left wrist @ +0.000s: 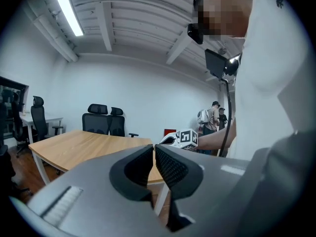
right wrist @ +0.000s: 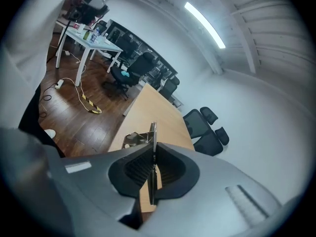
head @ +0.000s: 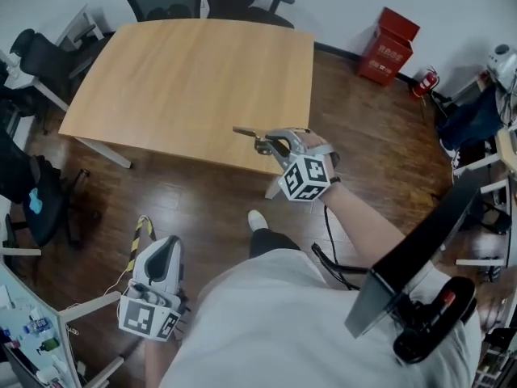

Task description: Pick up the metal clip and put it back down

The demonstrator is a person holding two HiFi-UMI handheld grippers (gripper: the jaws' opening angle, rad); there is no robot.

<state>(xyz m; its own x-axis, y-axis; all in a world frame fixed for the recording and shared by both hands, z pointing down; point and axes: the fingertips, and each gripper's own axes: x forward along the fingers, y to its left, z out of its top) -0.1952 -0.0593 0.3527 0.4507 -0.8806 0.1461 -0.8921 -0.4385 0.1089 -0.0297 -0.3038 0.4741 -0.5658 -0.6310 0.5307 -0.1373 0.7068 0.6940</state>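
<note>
The right arm (head: 367,229) reaches forward with its forearm bare, carrying the right gripper (head: 273,145) out ahead of the body, marker cube turned up toward the head. Its jaws are pressed together on the thin plate of the metal clip (head: 252,134), which sits edge-on between the pads. The left gripper (head: 164,257) is held low at the person's left side, close to the body, jaws closed with nothing between them

Silver metal clip (head: 251,134), tan table (head: 186,79)
</note>
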